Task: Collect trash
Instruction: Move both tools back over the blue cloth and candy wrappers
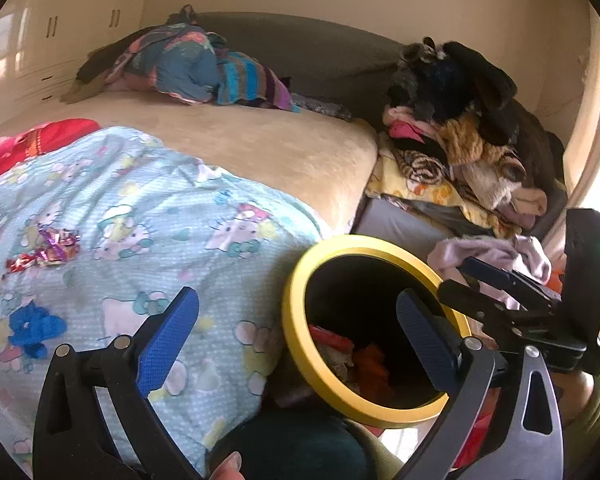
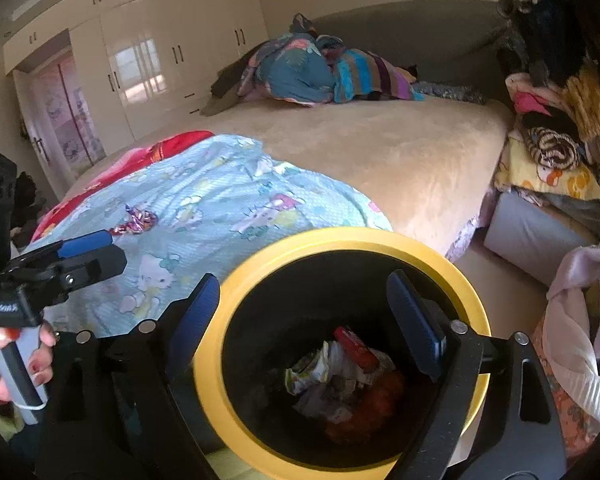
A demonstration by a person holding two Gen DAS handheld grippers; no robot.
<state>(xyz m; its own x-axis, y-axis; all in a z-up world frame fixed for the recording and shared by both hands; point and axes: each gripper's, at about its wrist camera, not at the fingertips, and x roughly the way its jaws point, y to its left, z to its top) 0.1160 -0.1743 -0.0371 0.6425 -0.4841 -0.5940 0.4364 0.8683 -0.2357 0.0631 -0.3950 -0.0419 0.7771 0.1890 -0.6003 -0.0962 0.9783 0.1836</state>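
A black bin with a yellow rim (image 1: 364, 242) (image 2: 340, 236) stands at the bed's near edge. Crumpled wrappers and a red packet (image 2: 340, 372) lie at its bottom. My right gripper (image 2: 304, 316) hangs over the bin's mouth, open and empty; it also shows in the left wrist view as the right gripper (image 1: 472, 280). My left gripper (image 1: 296, 336) is open and empty, straddling the bin's left rim, and shows again as the left gripper (image 2: 96, 254). Shiny candy wrappers (image 1: 48, 252) (image 2: 136, 220) and a crumpled blue piece (image 1: 34, 328) lie on the light blue cartoon blanket (image 1: 160, 208).
The bed (image 2: 380, 148) has a beige cover, with bundled blankets (image 2: 320, 68) at its far end. A tall clothes pile (image 1: 460, 120) sits on a grey box (image 2: 532, 232) to the right. White wardrobes (image 2: 152, 52) line the far wall. A hand (image 2: 0, 360) holds the left gripper's handle.
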